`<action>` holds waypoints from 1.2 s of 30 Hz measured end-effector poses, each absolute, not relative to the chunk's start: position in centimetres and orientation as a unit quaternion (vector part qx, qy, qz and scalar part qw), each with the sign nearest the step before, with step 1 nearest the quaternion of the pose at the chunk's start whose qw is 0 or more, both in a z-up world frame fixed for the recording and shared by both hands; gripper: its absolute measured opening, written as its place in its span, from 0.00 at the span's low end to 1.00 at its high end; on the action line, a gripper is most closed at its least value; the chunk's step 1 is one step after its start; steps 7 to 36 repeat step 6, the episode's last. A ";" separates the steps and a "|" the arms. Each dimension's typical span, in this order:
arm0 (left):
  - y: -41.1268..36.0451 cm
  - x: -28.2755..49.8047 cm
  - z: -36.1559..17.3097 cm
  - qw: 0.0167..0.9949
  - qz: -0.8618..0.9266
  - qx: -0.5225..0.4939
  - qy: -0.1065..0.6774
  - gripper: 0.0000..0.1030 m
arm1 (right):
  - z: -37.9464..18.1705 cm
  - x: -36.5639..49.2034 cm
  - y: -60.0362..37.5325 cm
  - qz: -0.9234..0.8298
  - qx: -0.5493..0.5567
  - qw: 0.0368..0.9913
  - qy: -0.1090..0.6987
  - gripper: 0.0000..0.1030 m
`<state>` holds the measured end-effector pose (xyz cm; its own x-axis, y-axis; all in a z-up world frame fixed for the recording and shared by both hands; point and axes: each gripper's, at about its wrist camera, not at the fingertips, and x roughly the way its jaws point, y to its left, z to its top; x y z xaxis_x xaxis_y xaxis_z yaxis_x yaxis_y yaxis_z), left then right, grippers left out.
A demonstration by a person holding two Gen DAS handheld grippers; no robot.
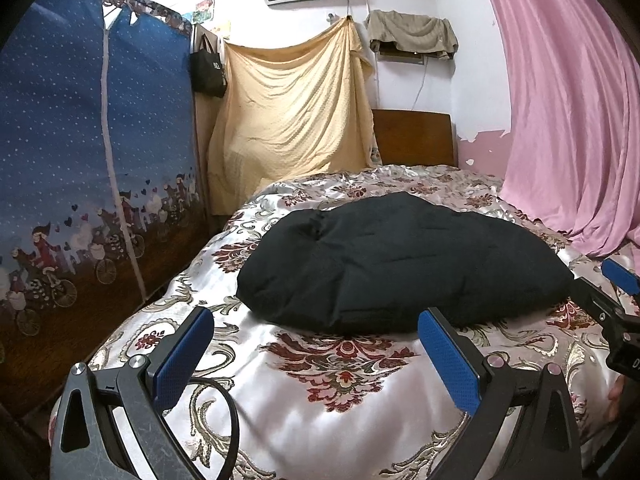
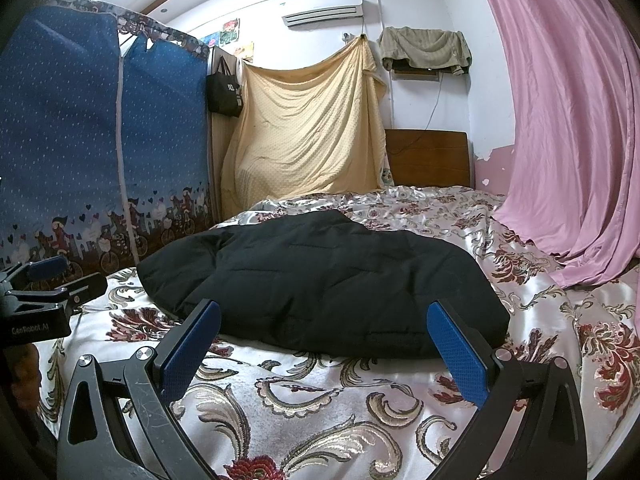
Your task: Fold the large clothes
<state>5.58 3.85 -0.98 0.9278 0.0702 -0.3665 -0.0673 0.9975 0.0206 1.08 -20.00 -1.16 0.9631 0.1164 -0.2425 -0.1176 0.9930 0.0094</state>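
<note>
the black padded garment [image 1: 400, 264] sits bunched mid-bed on the slick satin bedspread [image 1: 340, 392]. left gripper [image 1: 316, 352] and right gripper [image 2: 324, 344] both hang just short of its near edge, jaws wide apart, holding nothing. the risk is probably that a pinch grabs only the top layer, or that the puffy bundle slides. sleeves, hem and far side can't be made out.

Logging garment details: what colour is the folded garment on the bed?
Black garment, quilted stitching; clearest in the right wrist view.

Black quilted padded garment [image 1: 404, 264], folded into a thick, puffy, roughly oblong bundle, lying flat on the floral satin bedspread [image 1: 344, 380] near mid-bed. Stitched quilting lines cross its upper surface; the near edge [image 2: 320, 344] is rounded and doubled over.
</note>
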 end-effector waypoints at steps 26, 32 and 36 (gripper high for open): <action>4.1 5.8 -0.9 0.981 0.039 -0.002 0.188 1.00 | -1.4 1.0 -20.1 0.061 -0.003 0.990 0.124 0.99; 4.1 5.8 -0.9 0.981 0.039 -0.002 0.188 1.00 | -1.4 1.0 -20.1 0.061 -0.003 0.990 0.124 0.99; 4.1 5.8 -0.9 0.981 0.039 -0.002 0.188 1.00 | -1.4 1.0 -20.1 0.061 -0.003 0.990 0.124 0.99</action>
